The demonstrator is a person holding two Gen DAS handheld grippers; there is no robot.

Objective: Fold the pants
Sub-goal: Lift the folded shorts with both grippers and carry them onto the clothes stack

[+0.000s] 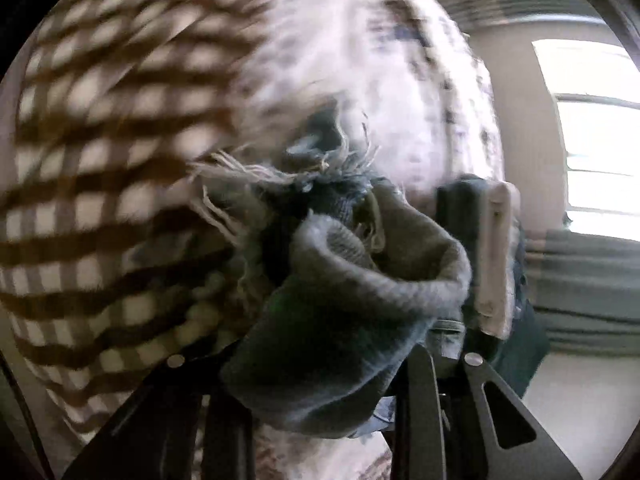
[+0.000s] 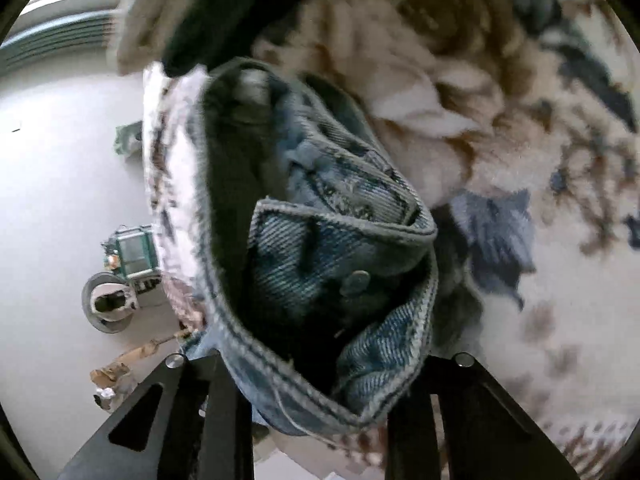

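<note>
Both views are motion-blurred, and one pair of jeans [image 2: 320, 240] bunches over each gripper, hiding the fingertips. The left fingers [image 1: 496, 248] clamp the frayed hem [image 1: 304, 184]; the right gripper [image 2: 320, 392] is clamped on the waistband beside its one button [image 2: 354, 282]. Below lie a checked cover [image 1: 100, 160], a patterned blanket [image 2: 540, 160], pale floor [image 2: 52, 200] and a bright window [image 1: 592, 140].

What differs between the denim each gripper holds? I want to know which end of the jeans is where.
The left gripper pinches a frayed, thread-fringed edge, likely a leg hem; the right gripper holds a stitched band with a metal button, the waistband. The left bunch looks grey and rolled; the right one gapes open, clearly blue. Both are denim held above patterned bedding.
</note>
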